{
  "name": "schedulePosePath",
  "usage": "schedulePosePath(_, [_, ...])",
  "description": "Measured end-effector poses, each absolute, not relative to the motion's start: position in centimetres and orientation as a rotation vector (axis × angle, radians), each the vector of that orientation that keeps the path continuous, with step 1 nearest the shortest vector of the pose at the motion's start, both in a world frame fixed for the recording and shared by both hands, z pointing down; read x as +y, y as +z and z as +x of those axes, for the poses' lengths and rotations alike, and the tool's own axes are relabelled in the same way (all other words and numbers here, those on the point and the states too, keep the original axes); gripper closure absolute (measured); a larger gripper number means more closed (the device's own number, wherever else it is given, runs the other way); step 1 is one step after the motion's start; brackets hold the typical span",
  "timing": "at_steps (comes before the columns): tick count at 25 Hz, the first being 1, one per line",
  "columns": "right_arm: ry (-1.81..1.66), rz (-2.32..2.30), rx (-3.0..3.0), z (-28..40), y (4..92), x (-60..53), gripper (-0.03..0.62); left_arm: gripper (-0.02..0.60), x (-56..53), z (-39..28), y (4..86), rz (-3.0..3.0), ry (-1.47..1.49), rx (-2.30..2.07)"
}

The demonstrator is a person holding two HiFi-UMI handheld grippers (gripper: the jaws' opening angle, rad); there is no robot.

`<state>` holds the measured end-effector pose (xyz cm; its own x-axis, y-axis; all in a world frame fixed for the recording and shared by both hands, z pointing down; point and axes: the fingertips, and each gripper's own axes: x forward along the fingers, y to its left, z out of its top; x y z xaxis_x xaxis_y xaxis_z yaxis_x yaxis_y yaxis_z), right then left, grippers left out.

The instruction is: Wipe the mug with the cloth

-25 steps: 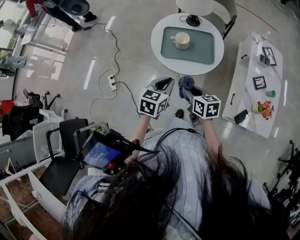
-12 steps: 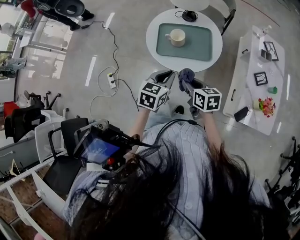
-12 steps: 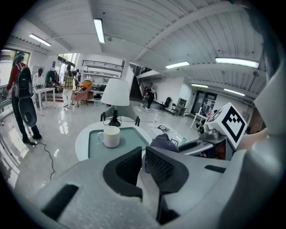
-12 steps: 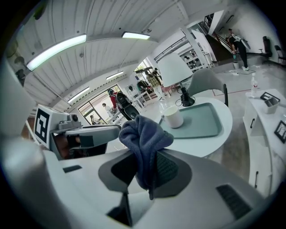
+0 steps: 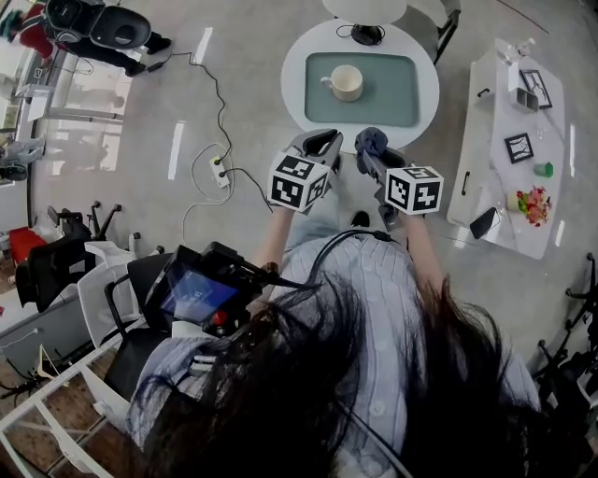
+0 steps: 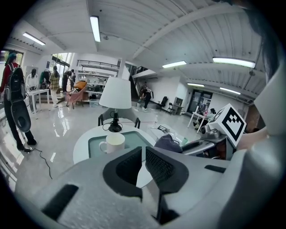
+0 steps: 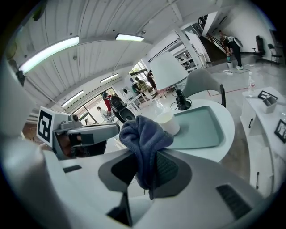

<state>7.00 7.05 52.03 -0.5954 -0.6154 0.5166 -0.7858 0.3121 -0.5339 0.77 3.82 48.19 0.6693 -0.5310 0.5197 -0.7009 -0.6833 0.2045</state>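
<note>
A cream mug (image 5: pixel 346 82) stands on a teal tray (image 5: pixel 402 91) on a round white table (image 5: pixel 295 84). Both grippers hang in the air just short of the table's near edge, apart from the mug. My left gripper (image 5: pixel 319 143) is shut with nothing between its jaws; in the left gripper view (image 6: pixel 144 154) the mug (image 6: pixel 112 143) sits ahead of it and slightly left. My right gripper (image 5: pixel 372 149) is shut on a bunched dark blue cloth (image 7: pixel 143 138), which sticks up above the jaws. In the right gripper view the mug (image 7: pixel 169 123) shows just behind the cloth.
A lamp with a white shade (image 5: pixel 366 9) stands at the table's far side. A long white side table (image 5: pixel 486 159) with small items lies to the right. A power strip (image 5: pixel 222 168) and cable lie on the floor at left. People stand far off in the room.
Both grippers have moved forward, closer to the round table's near edge. The cloth stays in the right gripper. The mug has not moved on the tray.
</note>
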Motion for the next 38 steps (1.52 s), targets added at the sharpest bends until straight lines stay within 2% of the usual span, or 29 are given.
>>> schedulePosePath(15, [1.22, 1.309, -2.234, 2.8, 54.8, -2.7, 0.499, 0.543, -8.2, -2.6, 51.2, 2.483, 0.705, -0.808])
schedulePosePath(22, [1.252, 1.419, -2.12, 4.7, 56.1, -5.0, 0.499, 0.543, -10.7, -0.7, 53.7, 2.522, 0.847, -0.634])
schedulePosePath(28, [1.28, 1.525, -2.039, 6.7, 56.4, -4.9, 0.499, 0.543, -8.9, 1.6, 55.5, 2.594, 1.065, -0.344])
schedulePosePath(38, [1.317, 1.591, -1.951, 8.4, 58.3, -7.6, 0.499, 0.541, -8.6, 5.2, 59.0, 2.641, 1.339, -0.107])
